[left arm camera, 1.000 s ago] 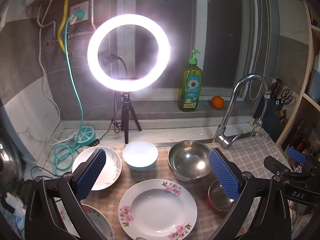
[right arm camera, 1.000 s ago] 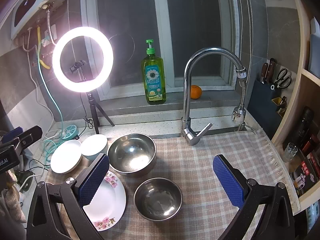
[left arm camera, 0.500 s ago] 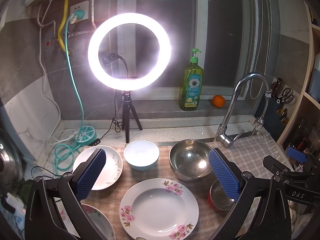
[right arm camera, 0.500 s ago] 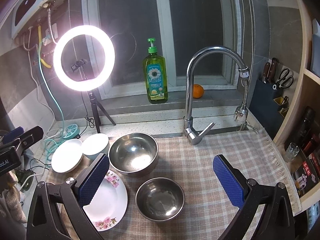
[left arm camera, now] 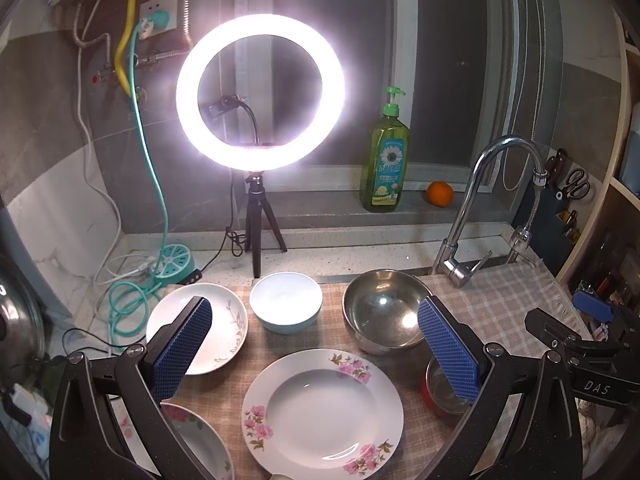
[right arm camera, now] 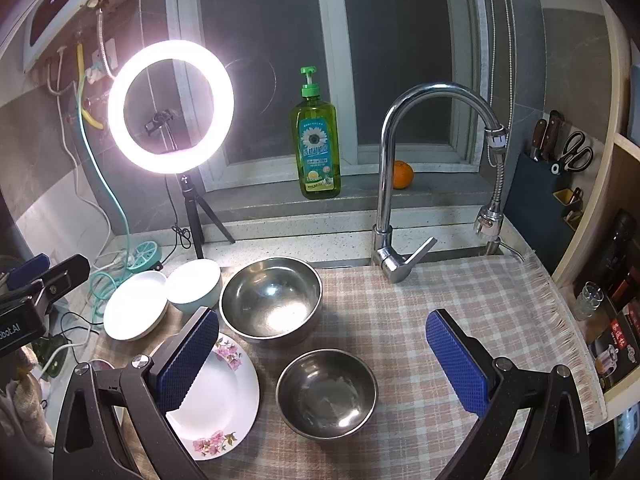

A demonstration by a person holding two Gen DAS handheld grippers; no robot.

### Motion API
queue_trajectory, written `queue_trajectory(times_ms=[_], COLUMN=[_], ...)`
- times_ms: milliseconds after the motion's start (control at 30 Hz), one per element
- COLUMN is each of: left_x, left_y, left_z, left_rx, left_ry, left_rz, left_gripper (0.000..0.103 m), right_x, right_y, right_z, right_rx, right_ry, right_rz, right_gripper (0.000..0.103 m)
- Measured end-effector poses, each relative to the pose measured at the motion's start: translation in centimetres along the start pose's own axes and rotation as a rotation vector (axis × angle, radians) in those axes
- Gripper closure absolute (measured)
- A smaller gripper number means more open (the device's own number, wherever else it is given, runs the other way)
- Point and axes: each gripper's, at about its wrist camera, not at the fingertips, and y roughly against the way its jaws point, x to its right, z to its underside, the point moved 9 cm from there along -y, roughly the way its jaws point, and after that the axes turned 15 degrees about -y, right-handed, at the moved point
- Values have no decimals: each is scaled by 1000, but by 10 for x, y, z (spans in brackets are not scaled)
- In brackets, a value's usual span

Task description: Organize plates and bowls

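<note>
Claws both gaping wide, empty: left claw point(left arm camera: 316, 354) hovering over flowered plate point(left arm camera: 322, 408), right claw point(right arm camera: 322, 360) over small steel bowl point(right arm camera: 327, 393). Glossy rims probably slipping under shallow pinch, knocking big steel bowl point(right arm camera: 271, 300).

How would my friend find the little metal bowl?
Start at the tap and come down the checked cloth. Past the big metal bowl sits the small metal bowl, beside the flowered plate. It is shiny like the big one, but smaller and nearer.
</note>
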Motion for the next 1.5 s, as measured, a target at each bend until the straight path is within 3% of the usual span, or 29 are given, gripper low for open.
queue_trajectory(times_ms=[400,767,933,1167,1333,1500], left_x=[-1,-27,-39,-54,-57,-49], left_y=[-6,-21,-30,-48,-65,-84], left_z=[8,35,53,79,99,114], left_rx=[-23,-96,-140,-222,-291,-353], left_ry=[-7,15,14,8,19,-25], left_rz=[8,9,32,87,187,271], left_gripper=[1,1,10,23,43,52], right_x=[-3,-8,-11,-16,-17,-16], right_y=[-7,-26,-31,-38,-46,-51], right_z=[9,38,50,77,104,133], right_rx=[-24,-108,-139,-221,-294,-360], right_ry=[1,-19,-44,-91,-122,-185], right_rz=[2,-13,-35,-66,-70,-79], right_gripper=[0,0,2,28,46,56])
